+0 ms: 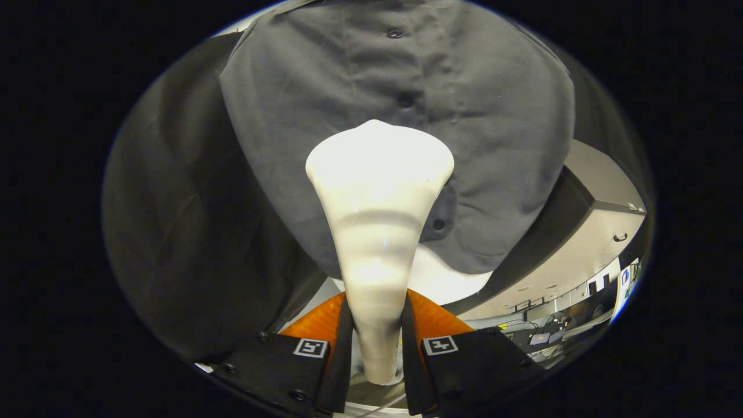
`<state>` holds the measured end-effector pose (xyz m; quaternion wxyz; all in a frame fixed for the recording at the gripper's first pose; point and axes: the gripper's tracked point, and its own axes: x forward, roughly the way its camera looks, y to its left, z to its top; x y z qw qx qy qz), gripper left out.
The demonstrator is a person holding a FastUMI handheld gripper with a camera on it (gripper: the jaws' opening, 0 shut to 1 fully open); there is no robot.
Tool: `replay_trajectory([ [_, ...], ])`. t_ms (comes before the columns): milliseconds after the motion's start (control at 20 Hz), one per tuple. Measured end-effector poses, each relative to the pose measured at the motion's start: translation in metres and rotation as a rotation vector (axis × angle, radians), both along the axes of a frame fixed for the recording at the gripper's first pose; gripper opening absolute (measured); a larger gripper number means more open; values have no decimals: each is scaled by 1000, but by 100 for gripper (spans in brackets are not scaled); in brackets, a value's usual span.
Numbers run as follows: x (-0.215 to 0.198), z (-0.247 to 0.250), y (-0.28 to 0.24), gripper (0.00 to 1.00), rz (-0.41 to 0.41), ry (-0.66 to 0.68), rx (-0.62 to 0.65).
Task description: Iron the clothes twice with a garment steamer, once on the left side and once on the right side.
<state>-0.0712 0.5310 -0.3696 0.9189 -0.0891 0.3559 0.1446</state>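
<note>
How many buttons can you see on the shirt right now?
3 on the hanging grey button-up shirt: top button, middle button, lower button beside the white cone-shaped steamer head clamped in the hand-held gripper. Others may be hidden.

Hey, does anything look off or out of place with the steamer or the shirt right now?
Nothing stands out. The hand-held gripper is shut on the white garment steamer, whose wide head sits over the grey shirt along its button line. The shirt hangs buttoned, with only soft creases and no visible damage.
</note>
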Motion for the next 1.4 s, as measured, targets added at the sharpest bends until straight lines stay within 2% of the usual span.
replay_trajectory([
  [350,1,56,-76,46,-54,-54,56],
  [1000,-13,154,-243,46,-54,-138,112],
  [1400,-9,210,-305,46,-123,-242,156],
])
